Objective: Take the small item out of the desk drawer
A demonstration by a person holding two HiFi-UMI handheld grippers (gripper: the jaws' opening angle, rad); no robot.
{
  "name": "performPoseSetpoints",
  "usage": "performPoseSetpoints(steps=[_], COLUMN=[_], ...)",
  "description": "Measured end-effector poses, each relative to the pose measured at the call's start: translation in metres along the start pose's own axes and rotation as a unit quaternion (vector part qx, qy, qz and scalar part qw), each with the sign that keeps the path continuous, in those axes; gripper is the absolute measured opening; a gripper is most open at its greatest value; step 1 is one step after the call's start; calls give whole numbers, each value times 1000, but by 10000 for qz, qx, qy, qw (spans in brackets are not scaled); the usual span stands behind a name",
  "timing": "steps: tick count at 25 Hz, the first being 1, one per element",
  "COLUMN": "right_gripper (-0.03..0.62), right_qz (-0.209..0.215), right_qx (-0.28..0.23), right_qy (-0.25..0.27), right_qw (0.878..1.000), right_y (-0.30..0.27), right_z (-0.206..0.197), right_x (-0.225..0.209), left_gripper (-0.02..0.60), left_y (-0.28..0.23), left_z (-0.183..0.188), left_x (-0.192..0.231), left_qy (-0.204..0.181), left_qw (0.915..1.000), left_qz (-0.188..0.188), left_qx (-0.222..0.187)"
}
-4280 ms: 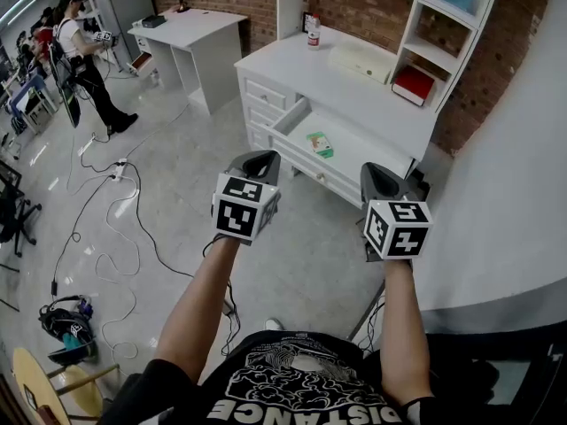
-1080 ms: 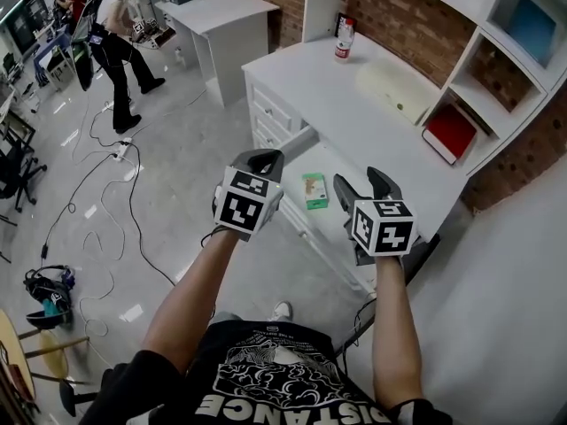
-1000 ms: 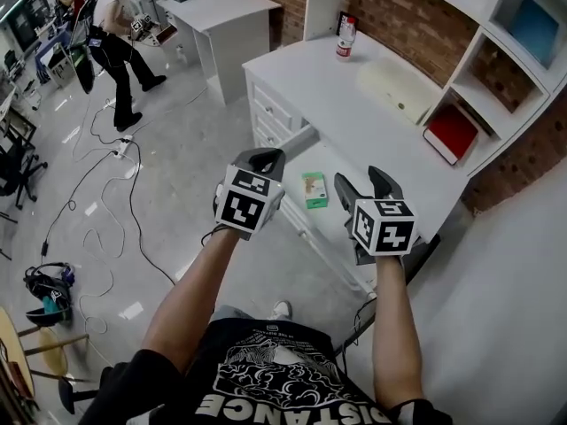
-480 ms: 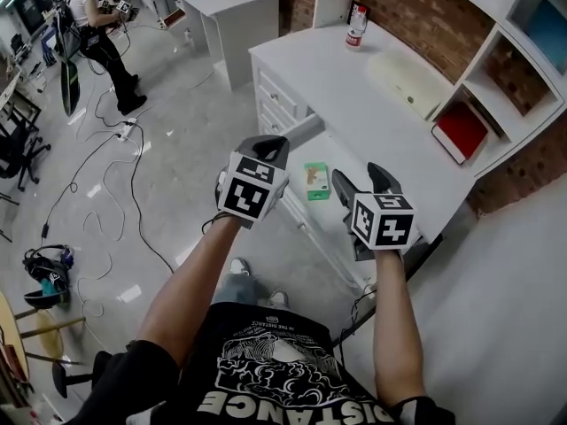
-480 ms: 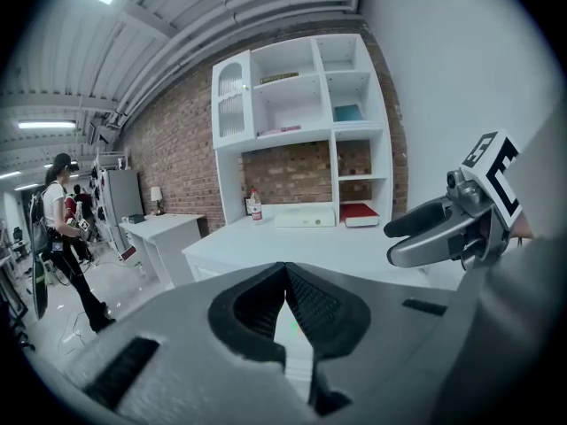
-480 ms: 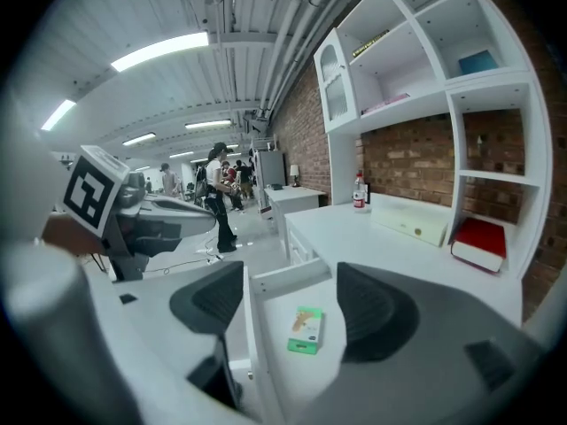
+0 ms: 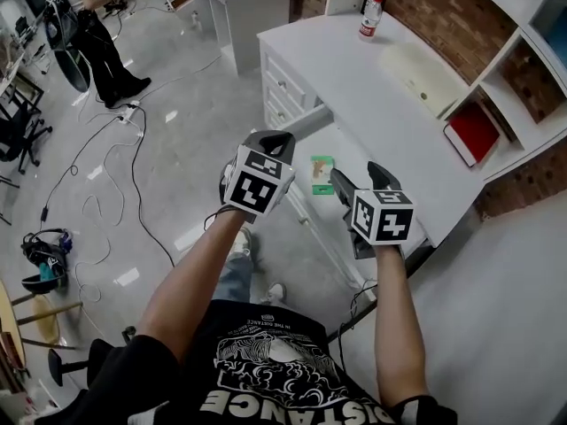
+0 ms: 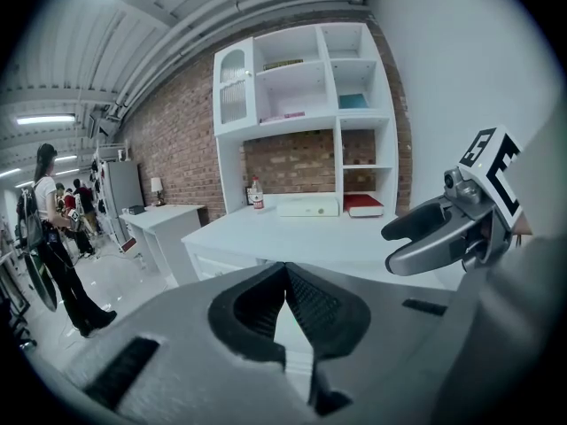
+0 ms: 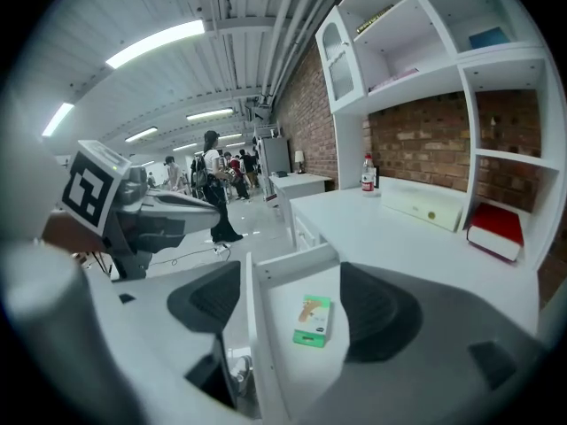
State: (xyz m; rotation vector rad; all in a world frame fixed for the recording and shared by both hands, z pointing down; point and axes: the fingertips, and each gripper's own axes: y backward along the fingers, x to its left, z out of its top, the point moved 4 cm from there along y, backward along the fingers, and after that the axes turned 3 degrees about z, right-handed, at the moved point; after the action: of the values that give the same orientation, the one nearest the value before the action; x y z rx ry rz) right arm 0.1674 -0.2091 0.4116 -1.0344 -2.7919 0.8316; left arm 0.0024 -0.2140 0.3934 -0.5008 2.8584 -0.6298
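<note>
A small green box (image 7: 322,168) lies flat on the floor of the open white desk drawer (image 7: 310,124). My right gripper (image 7: 361,177) hovers over the drawer's near end. Its jaws are open and have just been opening, with nothing between the pads. In the right gripper view the green box (image 9: 313,320) shows beyond the right gripper (image 9: 292,283), framed by its two pads. My left gripper (image 7: 276,137) hangs to the left over the drawer's front corner. The left gripper (image 8: 285,269) is shut, its pads meeting at the tip on nothing.
On the desk top (image 7: 354,78) stand a bottle (image 7: 370,14) and a cream case (image 7: 423,65); a red book (image 7: 472,131) lies in the shelf unit. Cables (image 7: 133,175) trail over the floor at left, and a person (image 7: 89,34) stands far off by a second desk.
Both grippers have sunk toward the open drawer and the desk has drawn nearer. The right jaws stand a little wider. The green box has not moved in the drawer.
</note>
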Motion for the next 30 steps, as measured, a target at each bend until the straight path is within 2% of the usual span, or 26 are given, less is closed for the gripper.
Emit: performPoseSetpoints(steps=[5,15,30], right_gripper=[362,373,385], right_qz=[85,25,-251], right_qx=[148,754,1657], right_qy=[-64,-222,-542], right_qw=[9998,9969,9844], right_y=[-23,-74,-147], right_z=[-6,-30,-66], right_x=[3,-7,-25], left_gripper=[6,6,6], left_y=[-14,-47,-96], left_z=[-12,-36,-61], left_x=[13,32,71], left_qy=[49,227,254], left_qw=[10000,9995,9975], left_qz=[4,-169,-523], left_qx=[12,157,395])
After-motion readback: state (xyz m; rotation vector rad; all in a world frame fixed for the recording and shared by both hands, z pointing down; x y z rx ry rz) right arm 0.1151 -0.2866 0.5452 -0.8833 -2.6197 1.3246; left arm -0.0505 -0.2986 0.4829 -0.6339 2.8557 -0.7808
